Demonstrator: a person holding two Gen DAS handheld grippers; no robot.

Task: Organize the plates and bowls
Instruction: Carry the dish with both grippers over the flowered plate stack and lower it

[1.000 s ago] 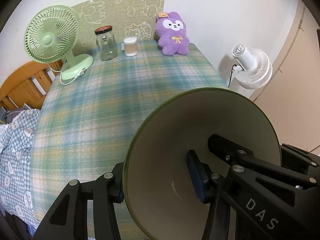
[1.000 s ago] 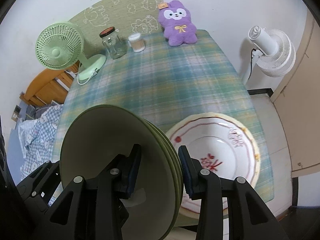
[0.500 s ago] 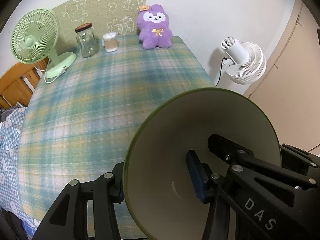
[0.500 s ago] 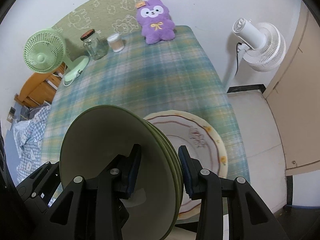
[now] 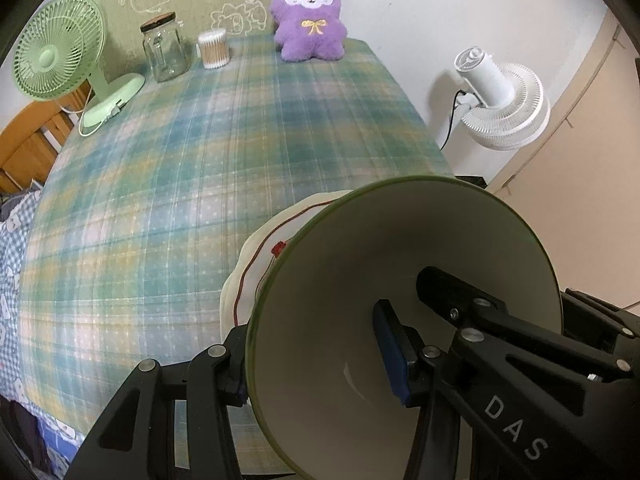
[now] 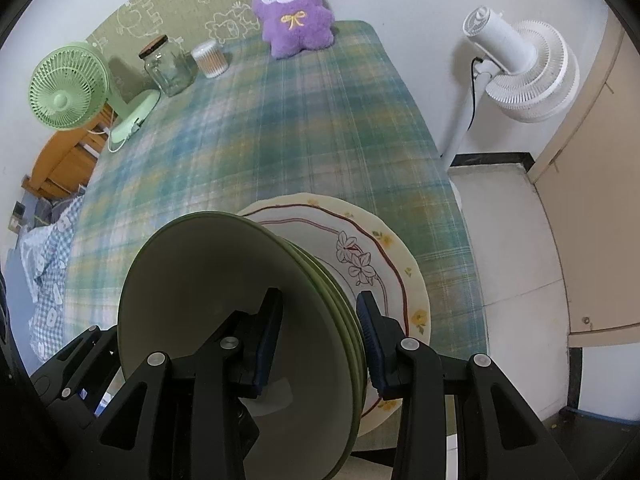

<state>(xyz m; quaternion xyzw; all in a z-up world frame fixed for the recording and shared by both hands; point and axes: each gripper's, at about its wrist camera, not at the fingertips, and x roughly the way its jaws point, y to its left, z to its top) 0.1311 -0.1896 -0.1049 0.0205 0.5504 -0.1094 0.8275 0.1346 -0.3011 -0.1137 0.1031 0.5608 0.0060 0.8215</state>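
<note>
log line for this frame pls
left: shut on green stack | right: shut on stack, opposite rim | stack: on edge above floral plate | plate: near table edge

Looks like someone's bedroom: purple plush bunny [image 5: 308, 20] at top centre, mint-green desk fan [image 5: 60, 56] upper left, checked bedding [image 5: 12, 248] at left edge.

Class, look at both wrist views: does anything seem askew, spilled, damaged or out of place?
Only the floral plate: it overhangs the table's near edge. The green plates, held on edge in both grippers, look intact; nothing is spilled.
</note>
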